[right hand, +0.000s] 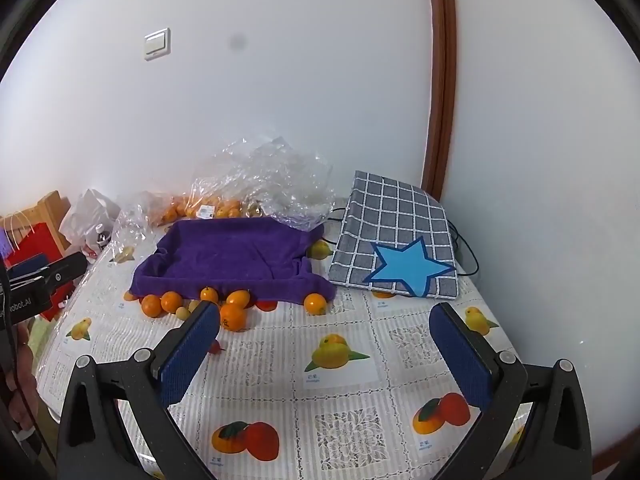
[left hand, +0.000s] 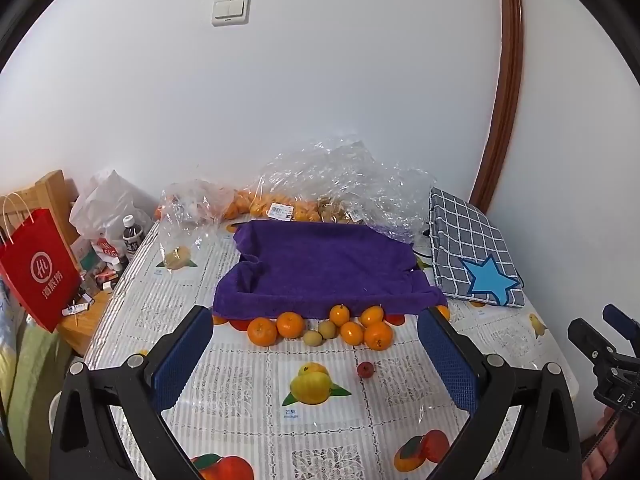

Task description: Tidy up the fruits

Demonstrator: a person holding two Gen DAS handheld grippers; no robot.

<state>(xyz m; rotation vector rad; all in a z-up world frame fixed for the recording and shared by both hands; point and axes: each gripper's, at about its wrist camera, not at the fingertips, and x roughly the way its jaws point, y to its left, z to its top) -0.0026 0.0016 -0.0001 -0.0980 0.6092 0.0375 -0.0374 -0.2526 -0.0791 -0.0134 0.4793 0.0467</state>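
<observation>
Several oranges (left hand: 262, 331) and two small yellow-green fruits (left hand: 312, 337) lie in a row on the table in front of a purple towel-lined tray (left hand: 320, 268). A small red fruit (left hand: 365, 369) lies alone nearer to me. My left gripper (left hand: 316, 352) is open and empty, held above the table short of the fruit row. My right gripper (right hand: 324, 344) is open and empty, to the right of the fruits (right hand: 232, 317); one orange (right hand: 315, 303) sits at the tray's (right hand: 232, 256) right corner. The red fruit (right hand: 216, 347) is partly hidden behind the right gripper's left finger.
Clear plastic bags holding more oranges (left hand: 280, 200) lie behind the tray by the wall. A grey checked cloth with a blue star (left hand: 476, 256) lies at the right. A red paper bag (left hand: 36, 264) and bottles stand off the table's left edge. The tablecloth (left hand: 316, 390) has printed fruit pictures.
</observation>
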